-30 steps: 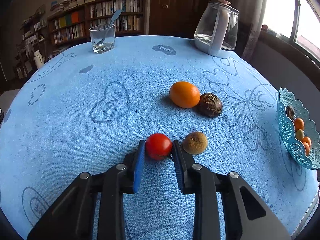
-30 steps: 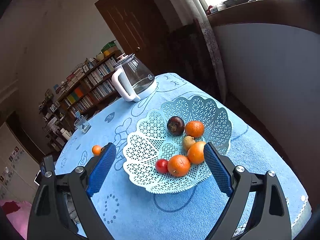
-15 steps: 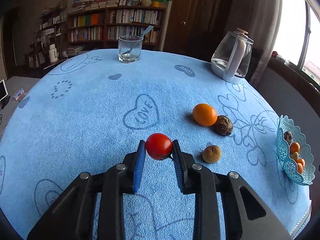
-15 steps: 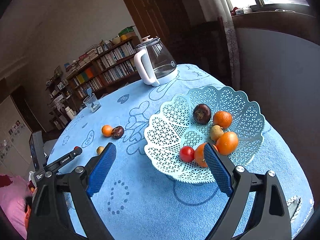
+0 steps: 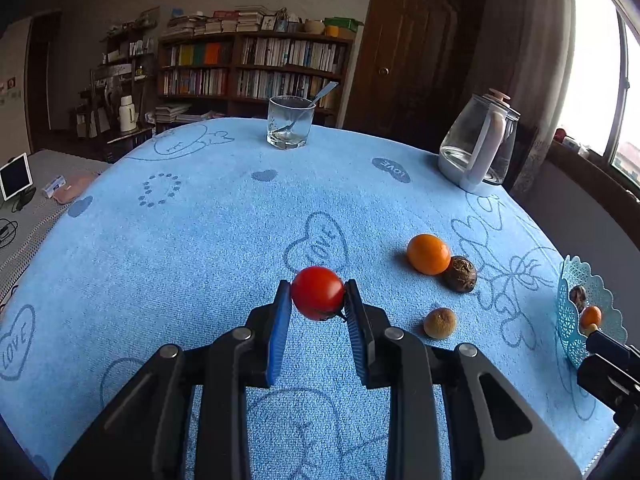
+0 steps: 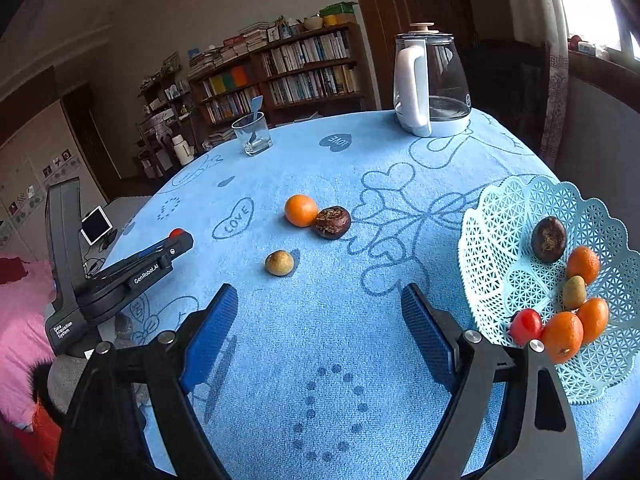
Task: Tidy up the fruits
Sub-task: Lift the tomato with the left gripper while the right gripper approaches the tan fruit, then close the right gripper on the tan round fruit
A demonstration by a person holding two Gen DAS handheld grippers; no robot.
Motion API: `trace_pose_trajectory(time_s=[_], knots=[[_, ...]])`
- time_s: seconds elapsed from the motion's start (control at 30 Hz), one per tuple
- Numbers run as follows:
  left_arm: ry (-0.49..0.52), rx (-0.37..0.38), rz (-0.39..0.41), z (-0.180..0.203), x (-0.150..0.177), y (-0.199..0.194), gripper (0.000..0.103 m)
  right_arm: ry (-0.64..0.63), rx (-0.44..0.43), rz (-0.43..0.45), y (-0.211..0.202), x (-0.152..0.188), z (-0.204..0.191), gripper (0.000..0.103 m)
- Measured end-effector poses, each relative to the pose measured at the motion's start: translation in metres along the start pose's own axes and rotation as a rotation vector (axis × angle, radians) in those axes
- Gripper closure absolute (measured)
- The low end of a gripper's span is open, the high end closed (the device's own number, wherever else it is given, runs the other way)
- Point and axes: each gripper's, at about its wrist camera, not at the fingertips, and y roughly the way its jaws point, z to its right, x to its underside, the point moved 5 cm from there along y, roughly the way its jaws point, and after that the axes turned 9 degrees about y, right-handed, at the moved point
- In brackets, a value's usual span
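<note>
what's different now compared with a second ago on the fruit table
The left gripper, shut on the red tomato, lifted it off the cloth, away from the small brown fruit. The right gripper swung from the basket toward the loose fruit, jaws closing, empty. Loose fruit stayed put.

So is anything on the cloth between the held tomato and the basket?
The left gripper holds the tomato off the cloth. Toward the basket lie a small brown fruit, an orange and a dark fruit, all low. The right gripper, jaws closing on nothing, sits by the basket.
</note>
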Motion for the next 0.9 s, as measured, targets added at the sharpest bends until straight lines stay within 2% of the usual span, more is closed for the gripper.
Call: trace_pose_trajectory(time_s=[0.17,0.33,0.47,0.67,0.77,0.9], knots=[[-0.033,-0.014,0.002,-0.009,0.002,-0.001,0.076,-0.046,-0.005,-0.063,0.035,-0.002,-0.021,0.030],[-0.055,-0.023,-0.003,-0.014,0.003,0.000,0.076,-0.088,0.010,-0.116,0.066,-0.001,-0.034,0.044],[-0.053,-0.018,-0.002,-0.013,0.004,-0.001,0.076,-0.107,0.021,-0.146,0.086,0.000,-0.040,0.051],[-0.062,-0.022,0.000,-0.014,0.004,-0.002,0.076,-0.113,0.040,-0.165,0.104,-0.005,-0.042,0.055],[-0.068,-0.022,-0.001,-0.014,0.004,-0.001,0.076,-0.112,0.055,-0.173,0.113,-0.007,-0.041,0.063],[-0.068,-0.021,-0.004,-0.014,0.005,-0.001,0.076,-0.121,0.071,-0.180,0.121,-0.008,-0.041,0.070]])
